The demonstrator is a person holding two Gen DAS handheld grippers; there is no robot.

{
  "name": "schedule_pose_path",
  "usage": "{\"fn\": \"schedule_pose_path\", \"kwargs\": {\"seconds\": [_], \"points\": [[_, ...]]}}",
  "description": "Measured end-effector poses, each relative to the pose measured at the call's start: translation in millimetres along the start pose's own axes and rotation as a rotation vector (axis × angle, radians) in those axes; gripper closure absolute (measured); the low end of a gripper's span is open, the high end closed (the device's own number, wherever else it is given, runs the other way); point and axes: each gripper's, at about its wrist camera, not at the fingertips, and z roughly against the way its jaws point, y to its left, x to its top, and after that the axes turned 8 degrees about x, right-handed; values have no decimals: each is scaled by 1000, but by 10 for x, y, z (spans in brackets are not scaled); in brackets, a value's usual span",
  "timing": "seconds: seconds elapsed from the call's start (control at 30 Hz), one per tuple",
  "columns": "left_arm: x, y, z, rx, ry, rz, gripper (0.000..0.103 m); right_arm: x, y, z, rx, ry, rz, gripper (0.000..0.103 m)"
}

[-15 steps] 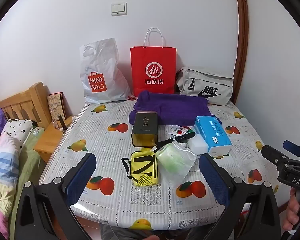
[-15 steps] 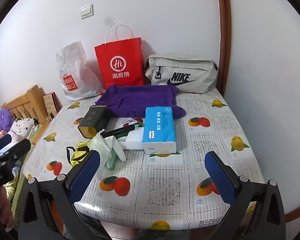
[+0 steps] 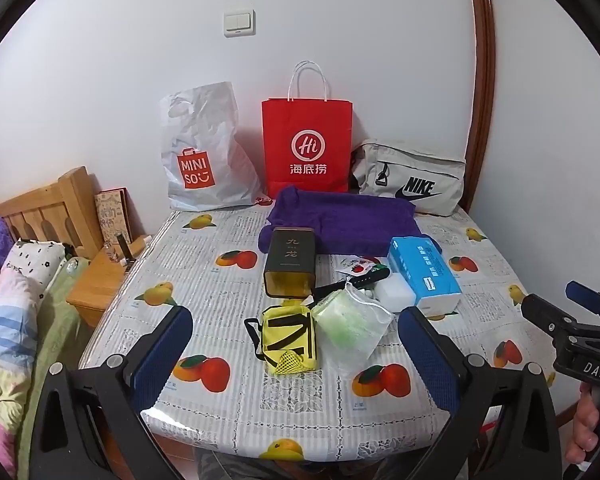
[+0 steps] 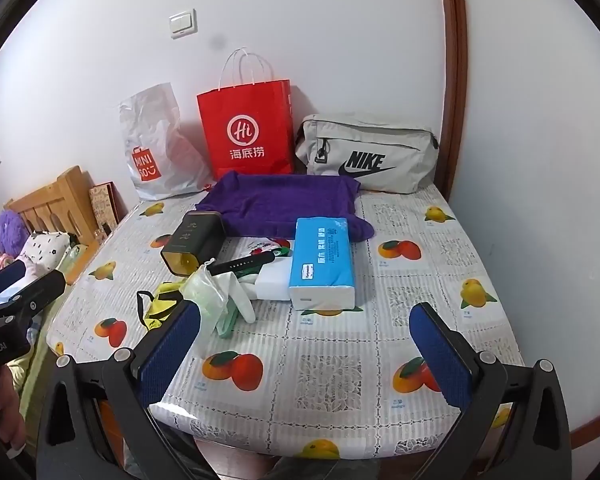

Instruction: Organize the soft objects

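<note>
A purple towel lies at the back of the table, also in the right wrist view. A yellow mesh pouch, a clear bag with green stuff, a white sponge block and a blue tissue pack lie mid-table. The tissue pack and the clear bag also show in the right wrist view. My left gripper is open and empty, above the table's near edge, before the pouch. My right gripper is open and empty near the front edge.
A dark tin and a black watch strap lie among the items. A white Miniso bag, a red paper bag and a grey Nike bag stand against the wall. A wooden bed is at the left.
</note>
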Motion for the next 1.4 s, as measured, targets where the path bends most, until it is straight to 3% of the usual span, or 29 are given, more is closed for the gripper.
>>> {"fn": "schedule_pose_path", "kwargs": {"seconds": [1.4], "points": [[16, 18, 19, 2, -8, 0, 0, -28, 51, 29, 5, -5, 14, 0]]}}
